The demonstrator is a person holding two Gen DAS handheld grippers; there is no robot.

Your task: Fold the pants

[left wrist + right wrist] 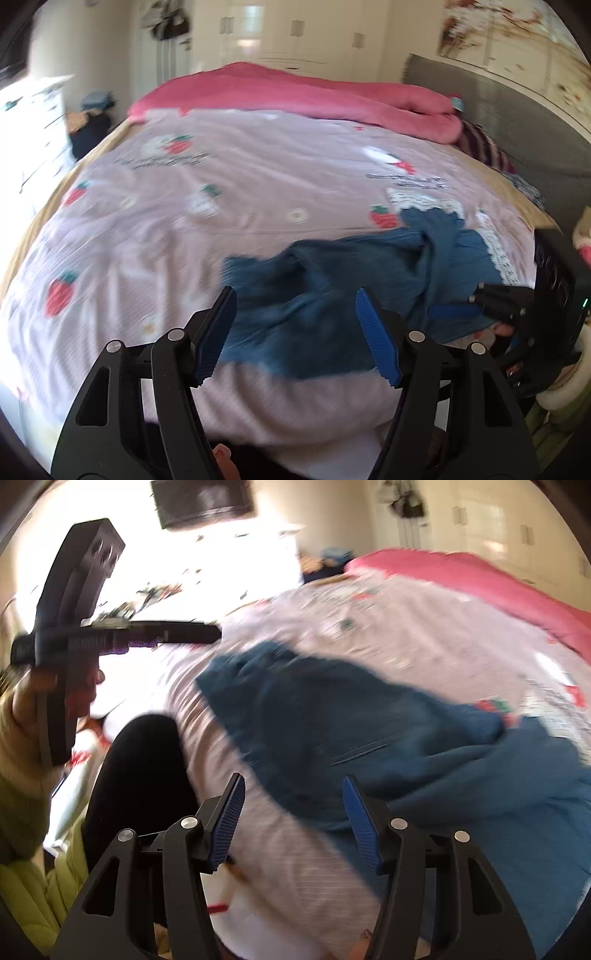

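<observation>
Blue pants [332,280] lie crumpled on the near part of the bed, with white lace trim [495,251] at their right end. My left gripper [297,332] hovers over their near edge, open, its blue pads clear of the cloth. The right gripper [454,308] shows side-on at the right, over the same garment. In the right wrist view the pants [369,731] spread from the centre to the right. My right gripper [295,819] is open above them, touching nothing. The left gripper [207,631] is held in a hand at the upper left.
The bed has a pale pink strawberry-print cover [184,221]. A pink blanket [295,92] lies bunched at its far end, by the grey headboard [517,122]. A person's black-clad leg [140,775] and yellow-green sleeve [22,805] are at the bed's near edge. White drawers [33,122] stand left.
</observation>
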